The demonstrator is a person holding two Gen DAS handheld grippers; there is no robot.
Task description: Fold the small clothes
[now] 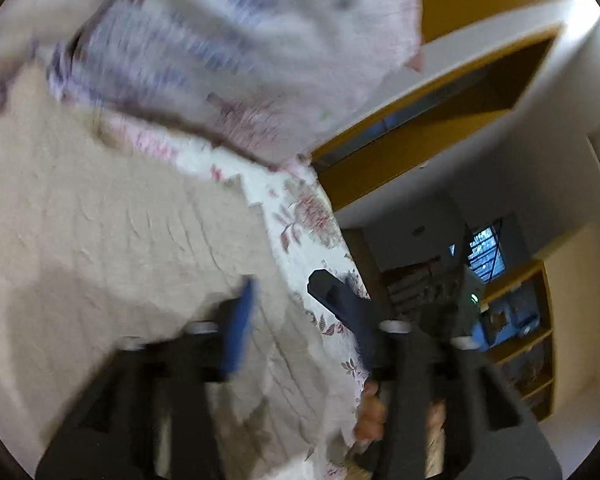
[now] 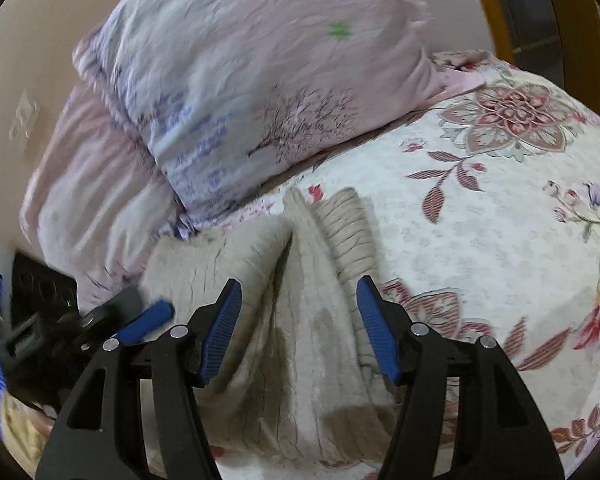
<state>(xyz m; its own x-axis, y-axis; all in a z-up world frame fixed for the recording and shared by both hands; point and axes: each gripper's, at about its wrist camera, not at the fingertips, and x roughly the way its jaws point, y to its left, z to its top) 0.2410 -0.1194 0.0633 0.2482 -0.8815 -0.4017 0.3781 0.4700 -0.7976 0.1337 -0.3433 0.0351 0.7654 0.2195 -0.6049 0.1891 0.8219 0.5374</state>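
Across the right and lower parts of the right wrist view, a flowered bedspread (image 2: pixel 480 220) is covering the bed, and the same spread (image 1: pixel 304 224) is running as a narrow strip down the middle of the left wrist view. In the upper left of the right wrist view a pale pink and blue pillow (image 2: pixel 240 92) is lying on the bed; it (image 1: pixel 236 52) is filling the top of the left wrist view, blurred. Below it, in the lower middle of the right wrist view, a beige knitted garment (image 2: pixel 292 320) is lying rumpled on the spread, one ribbed edge pointing toward the pillow; in the left wrist view it (image 1: pixel 112 248) is spreading over the left half. The right gripper (image 2: pixel 300 324) is hovering over this garment with its blue-padded fingers (image 2: pixel 220 332) standing apart and nothing between them. The left gripper (image 1: pixel 288 312) is showing through motion blur, its fingers also apart, above the garment's edge, and it (image 2: pixel 112 328) is appearing at the lower left edge of the right wrist view. A wooden shelf (image 1: pixel 520 332) is standing at the lower right of the left wrist view.
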